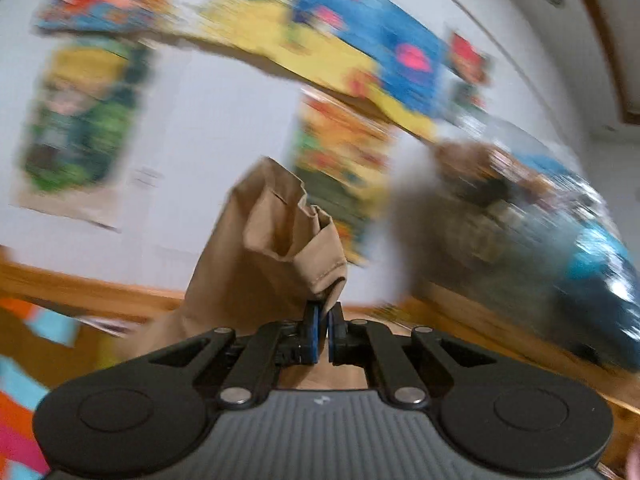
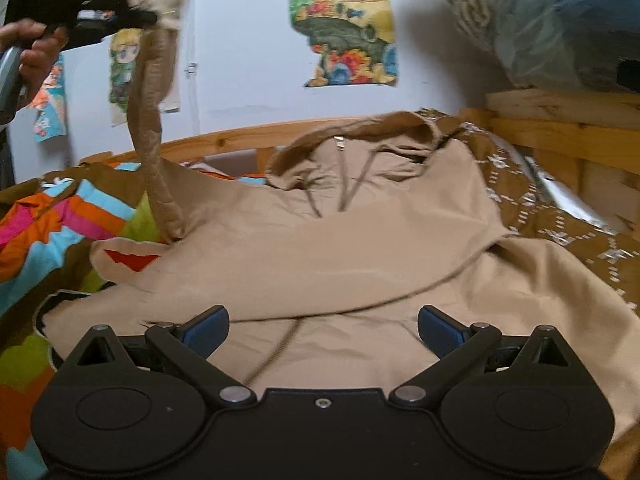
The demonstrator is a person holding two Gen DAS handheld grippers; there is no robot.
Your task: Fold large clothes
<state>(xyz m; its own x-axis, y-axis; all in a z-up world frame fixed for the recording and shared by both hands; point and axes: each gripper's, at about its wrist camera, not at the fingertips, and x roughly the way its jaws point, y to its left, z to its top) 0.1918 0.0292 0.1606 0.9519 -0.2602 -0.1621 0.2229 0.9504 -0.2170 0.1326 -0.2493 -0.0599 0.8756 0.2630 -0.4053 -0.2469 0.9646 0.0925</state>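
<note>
A beige hoodie (image 2: 328, 248) lies spread on the bed, hood and drawstrings toward the far wall. My left gripper (image 1: 323, 320) is shut on the cuff of its sleeve (image 1: 276, 248), lifted high in front of the wall; the left wrist view is blurred by motion. In the right wrist view the same left gripper (image 2: 154, 18), held by a hand (image 2: 36, 46), hangs at upper left with the sleeve (image 2: 150, 128) dangling down to the hoodie's shoulder. My right gripper (image 2: 323, 330) is open just above the hoodie's lower front, with nothing between its blue-padded fingers.
A striped multicoloured blanket (image 2: 44, 224) covers the bed at left, a brown patterned one (image 2: 560, 216) at right. A wooden bed frame (image 2: 224, 140) runs behind, with a wooden post (image 2: 560, 120) at right. Posters (image 2: 344, 28) hang on the white wall. A bundled blue-grey cover (image 2: 560, 12) sits upper right.
</note>
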